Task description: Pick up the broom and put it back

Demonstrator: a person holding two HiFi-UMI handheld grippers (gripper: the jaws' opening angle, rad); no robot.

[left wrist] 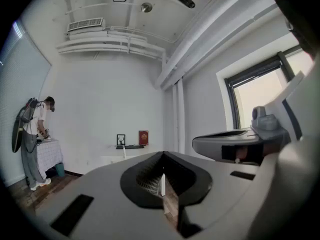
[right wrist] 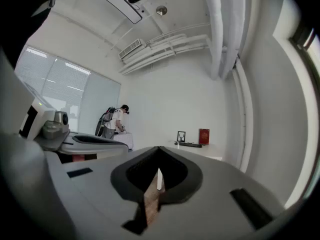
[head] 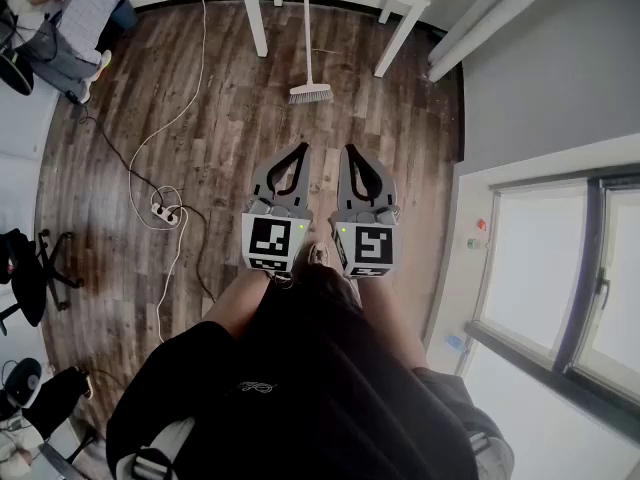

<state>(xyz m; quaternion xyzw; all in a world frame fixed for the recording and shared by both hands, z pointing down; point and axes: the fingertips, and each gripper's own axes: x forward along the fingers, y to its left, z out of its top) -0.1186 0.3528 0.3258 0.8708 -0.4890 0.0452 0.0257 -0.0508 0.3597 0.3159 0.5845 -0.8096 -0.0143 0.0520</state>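
The broom (head: 310,92) stands upright at the far side of the wooden floor, grey-white bristles down, its thin white handle leaning on the white table (head: 256,28). My two grippers are side by side in the middle of the head view, well short of the broom, both pointing toward it. The left gripper (head: 301,149) (left wrist: 162,154) has its jaws together and holds nothing. The right gripper (head: 349,150) (right wrist: 159,149) is also shut and empty. Through each jaw gap only a sliver of floor and a white upright show.
A power strip (head: 165,210) with white cables lies on the floor to the left. An office chair (head: 30,268) stands at the left edge. A person (left wrist: 32,139) (right wrist: 115,121) works at a far table. A window (head: 560,268) and grey wall bound the right side.
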